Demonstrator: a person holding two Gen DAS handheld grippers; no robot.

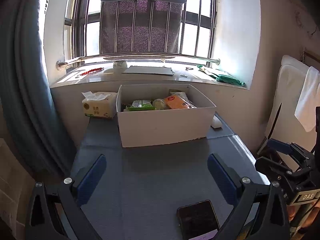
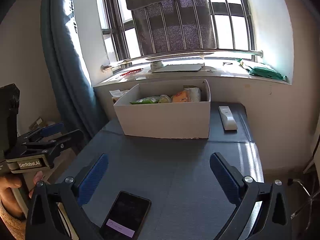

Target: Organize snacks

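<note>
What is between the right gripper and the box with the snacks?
Nothing: only bare grey table lies between the open right gripper and the white box. The right wrist view shows it; the phone lies nearer than the fingers.

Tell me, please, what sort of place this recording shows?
Probably a room in a home: a barred window with curtain, a tissue pack and a snack box on a small table.

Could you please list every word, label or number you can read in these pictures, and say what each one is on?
"GenRobot.AI": plate on the left hand-held gripper, seen in the right wrist view.
"DAS": plate on the right hand-held gripper, seen in the left wrist view.
Tissue pack: printed characters and a number, too blurred to read.
Orange snack packet in the white box: red logo, unreadable.
Phone: lit strip, text too small.
</note>
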